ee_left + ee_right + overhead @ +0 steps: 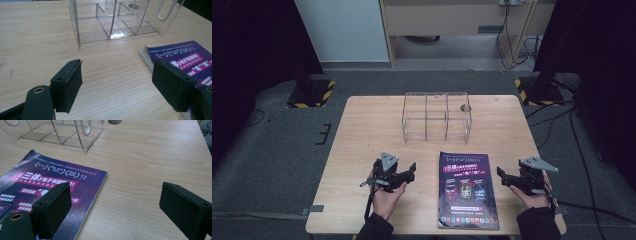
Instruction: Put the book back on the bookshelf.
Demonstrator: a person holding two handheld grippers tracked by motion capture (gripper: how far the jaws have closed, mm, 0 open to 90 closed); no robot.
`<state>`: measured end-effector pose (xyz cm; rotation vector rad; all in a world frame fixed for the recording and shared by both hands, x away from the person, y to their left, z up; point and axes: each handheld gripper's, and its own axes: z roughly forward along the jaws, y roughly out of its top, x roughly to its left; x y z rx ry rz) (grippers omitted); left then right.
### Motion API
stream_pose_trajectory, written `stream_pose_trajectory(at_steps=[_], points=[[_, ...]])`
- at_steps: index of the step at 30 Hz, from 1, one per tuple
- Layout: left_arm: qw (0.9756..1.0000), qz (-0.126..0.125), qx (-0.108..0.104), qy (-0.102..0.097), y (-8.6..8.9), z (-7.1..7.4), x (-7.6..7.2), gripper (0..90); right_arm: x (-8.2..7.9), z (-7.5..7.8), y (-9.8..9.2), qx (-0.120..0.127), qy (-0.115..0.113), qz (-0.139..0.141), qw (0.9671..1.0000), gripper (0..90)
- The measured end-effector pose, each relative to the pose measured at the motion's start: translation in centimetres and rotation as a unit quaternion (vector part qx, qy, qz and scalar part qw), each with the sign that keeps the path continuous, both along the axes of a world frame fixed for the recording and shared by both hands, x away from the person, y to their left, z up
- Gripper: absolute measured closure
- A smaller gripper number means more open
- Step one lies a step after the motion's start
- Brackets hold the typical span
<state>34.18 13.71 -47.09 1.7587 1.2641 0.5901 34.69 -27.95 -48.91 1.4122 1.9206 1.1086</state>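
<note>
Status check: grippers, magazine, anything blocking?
Left gripper and right gripper open, empty. Magazine flat between them, untouched. Clear organizer beyond; nothing in the way.

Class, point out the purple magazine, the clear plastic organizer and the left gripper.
purple magazine (468, 190): high view, cover's middle.
clear plastic organizer (436, 131): high view, front wall.
left gripper (117, 85): left gripper view, midway between fingertips.

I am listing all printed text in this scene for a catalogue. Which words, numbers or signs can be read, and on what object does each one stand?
"三体": large white characters in a pink banner on the purple magazine cover.
"电子书": white characters just after it in the same banner; the rest of that line is hidden by the right gripper.
All other cover lines: too small or blurred to read.
Clear plastic organizer: no text.
</note>
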Motion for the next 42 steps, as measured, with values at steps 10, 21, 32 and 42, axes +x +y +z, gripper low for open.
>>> stream_pose_trajectory(at_steps=[10, 21, 32, 42], points=[[0.9995, -0.027, -0.006, 0.012, -3.3, -0.7, 0.3, 26.2, -0.2, -0.2, 0.7, 0.001, -0.001, 0.013, 0.9999, 11.9], [0.9983, -0.047, 0.0, 0.035, -6.3, -2.2, 0.5, 30.2, -0.3, -0.8, 1.3, 0.006, 0.009, 0.023, 0.9997, 14.0], [0.9962, -0.063, 0.007, 0.059, -8.3, -4.1, 0.6, 35.9, -0.3, -1.6, 1.9, 0.009, 0.017, 0.033, 0.9993, 15.2], [0.9946, -0.071, 0.01, 0.075, -9.3, -5.1, 0.8, 41.3, -0.2, -2.3, 2.2, 0.009, 0.025, 0.038, 0.9989, 17.5]])
